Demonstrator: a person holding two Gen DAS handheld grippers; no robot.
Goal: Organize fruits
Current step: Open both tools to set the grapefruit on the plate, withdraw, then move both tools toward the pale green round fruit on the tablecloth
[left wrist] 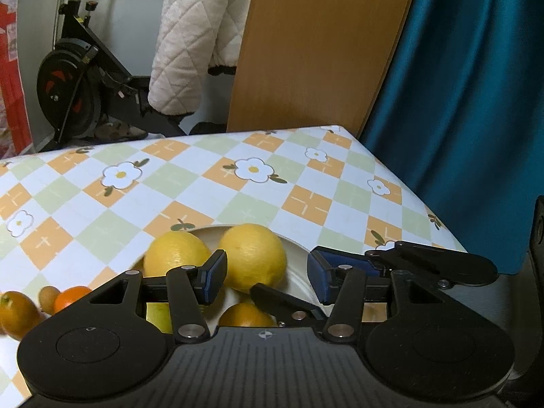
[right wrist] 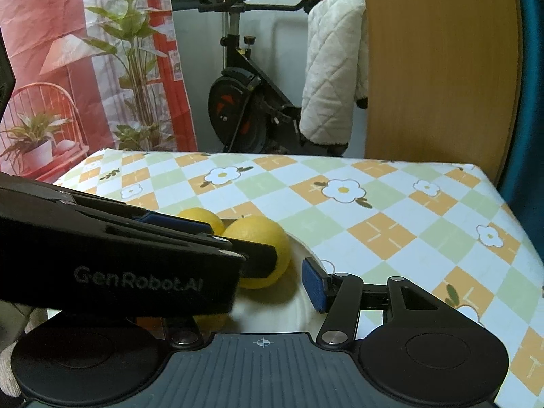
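Both grippers over the plate of fruit

The left gripper (left wrist: 267, 280) is open and empty; the right lemon (left wrist: 252, 256) lies just ahead between its pads, on the plate (left wrist: 299, 251). The right gripper (right wrist: 272, 284) is also open, beside this lemon, its left finger hidden.

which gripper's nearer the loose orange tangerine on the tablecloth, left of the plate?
Left. The left gripper is over the plate, with the tangerine just to its left. The right gripper is farther, at the plate's right side.
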